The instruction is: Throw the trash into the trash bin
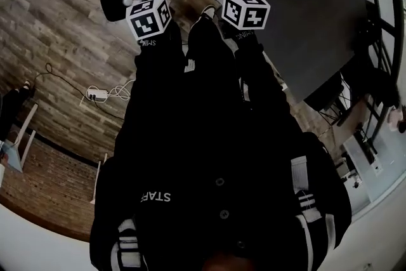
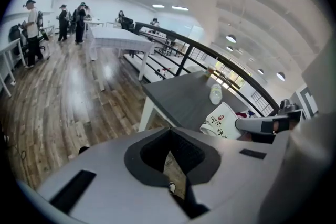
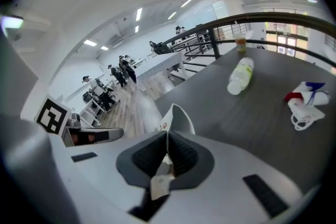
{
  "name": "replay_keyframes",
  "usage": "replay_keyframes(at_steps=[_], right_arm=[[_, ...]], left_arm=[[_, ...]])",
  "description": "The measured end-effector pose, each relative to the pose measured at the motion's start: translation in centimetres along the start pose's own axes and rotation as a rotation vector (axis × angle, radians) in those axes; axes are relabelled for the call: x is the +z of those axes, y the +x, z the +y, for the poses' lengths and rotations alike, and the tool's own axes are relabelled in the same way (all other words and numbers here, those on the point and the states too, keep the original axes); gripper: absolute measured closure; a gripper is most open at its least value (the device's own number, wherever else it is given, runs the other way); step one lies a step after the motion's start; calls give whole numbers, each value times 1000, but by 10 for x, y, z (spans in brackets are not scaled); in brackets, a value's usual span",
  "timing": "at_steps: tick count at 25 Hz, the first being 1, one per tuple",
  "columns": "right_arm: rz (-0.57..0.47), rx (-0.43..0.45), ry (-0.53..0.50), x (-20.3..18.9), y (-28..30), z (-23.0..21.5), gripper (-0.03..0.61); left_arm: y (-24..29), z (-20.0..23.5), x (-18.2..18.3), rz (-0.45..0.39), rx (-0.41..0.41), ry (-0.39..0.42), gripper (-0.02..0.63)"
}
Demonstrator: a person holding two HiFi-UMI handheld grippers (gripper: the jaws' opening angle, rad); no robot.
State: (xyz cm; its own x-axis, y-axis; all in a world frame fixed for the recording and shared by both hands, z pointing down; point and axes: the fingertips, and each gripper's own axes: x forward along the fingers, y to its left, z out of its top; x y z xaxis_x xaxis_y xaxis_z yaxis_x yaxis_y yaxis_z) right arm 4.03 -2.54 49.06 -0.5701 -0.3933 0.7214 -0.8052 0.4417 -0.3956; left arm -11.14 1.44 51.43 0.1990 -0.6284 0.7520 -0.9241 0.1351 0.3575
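Right gripper view: right hand-held gripper [image 3: 167, 136] clamps paper trash [image 3: 177, 118], long axis forward along jaws; left hand-held gripper [image 2: 170, 139] closed.

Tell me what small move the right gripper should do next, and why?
Probably keep the right gripper shut on the white paper cup and carry it away from the dark table, searching for the bin. Its jaws pinch the cup, the left gripper is shut and empty, and no bin is clearly visible.

table [image 3: 247, 123]: dark grey; bottle [image 3: 240, 75] lying on its side, crumpled white-red-blue trash [image 3: 306, 102] well apart | floor [image 1: 57, 28]: wood; power strip [image 1: 97, 95], cable [image 1: 63, 78]
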Motion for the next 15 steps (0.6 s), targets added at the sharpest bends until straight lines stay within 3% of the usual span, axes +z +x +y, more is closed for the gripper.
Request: replay_keyframes(at_steps=[5, 15], right_arm=[[71, 71, -94, -4, 42, 60, 554], [236, 232, -251, -44, 121, 178, 554]], left_arm=[[-23, 73, -13, -15, 71, -95, 612], [-64, 207, -82, -34, 243, -384, 612]])
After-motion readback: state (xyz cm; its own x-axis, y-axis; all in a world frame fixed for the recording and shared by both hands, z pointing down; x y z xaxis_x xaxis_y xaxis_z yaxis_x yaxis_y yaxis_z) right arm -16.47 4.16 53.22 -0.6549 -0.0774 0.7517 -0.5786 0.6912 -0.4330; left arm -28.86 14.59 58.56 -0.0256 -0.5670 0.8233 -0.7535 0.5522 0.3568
